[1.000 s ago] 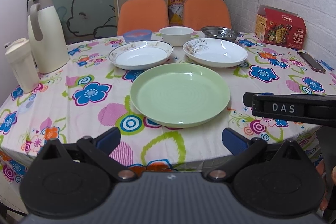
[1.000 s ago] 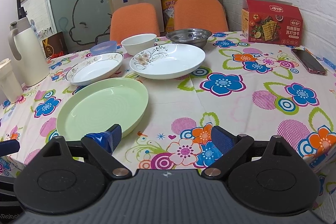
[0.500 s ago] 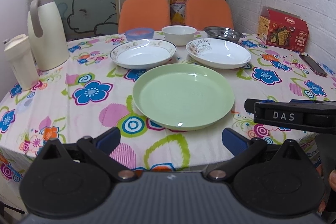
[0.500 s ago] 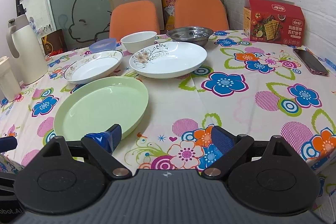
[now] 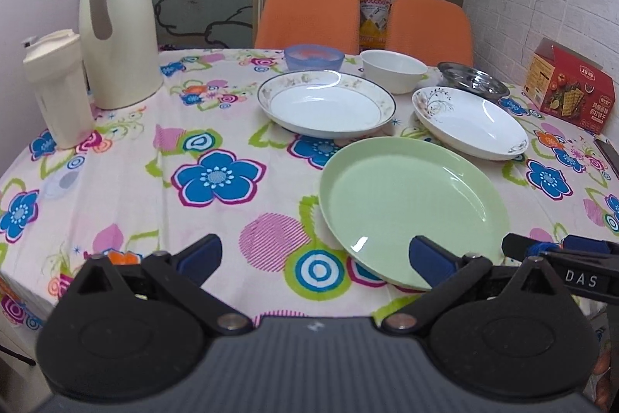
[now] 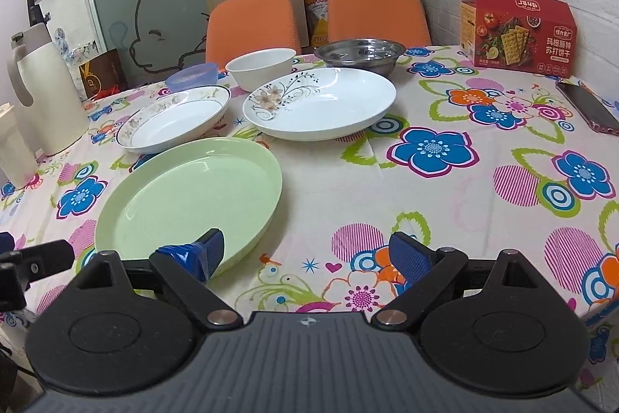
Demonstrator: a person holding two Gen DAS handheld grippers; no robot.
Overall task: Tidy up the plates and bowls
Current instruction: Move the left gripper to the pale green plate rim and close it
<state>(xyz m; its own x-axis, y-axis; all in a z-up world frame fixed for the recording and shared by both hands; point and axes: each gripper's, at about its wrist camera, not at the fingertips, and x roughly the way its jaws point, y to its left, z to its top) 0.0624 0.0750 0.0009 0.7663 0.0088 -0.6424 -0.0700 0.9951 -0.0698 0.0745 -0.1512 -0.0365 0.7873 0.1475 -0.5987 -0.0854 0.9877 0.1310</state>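
A green plate [image 5: 414,204] [image 6: 189,192] lies nearest on the flowered table. Behind it lie a gold-rimmed white plate [image 5: 327,107] [image 6: 174,119] and a white plate with a flower sprig [image 5: 470,120] [image 6: 319,101]. Further back stand a blue bowl [image 5: 314,57] [image 6: 191,76], a white bowl [image 5: 394,68] [image 6: 261,66] and a steel bowl [image 5: 474,86] [image 6: 359,53]. My left gripper [image 5: 315,258] is open and empty at the near table edge, left of the green plate. My right gripper [image 6: 309,254] is open and empty, its left finger over the green plate's near rim.
A cream thermos jug [image 5: 118,26] and a cream tumbler [image 5: 58,88] stand at the left. A red cracker box [image 6: 518,29] and a phone [image 6: 588,107] lie at the right. Two orange chairs [image 6: 253,22] stand behind the table.
My left gripper has moved left and forward, so the green plate now sits to its right. My right gripper has edged slightly forward. No dish has moved.
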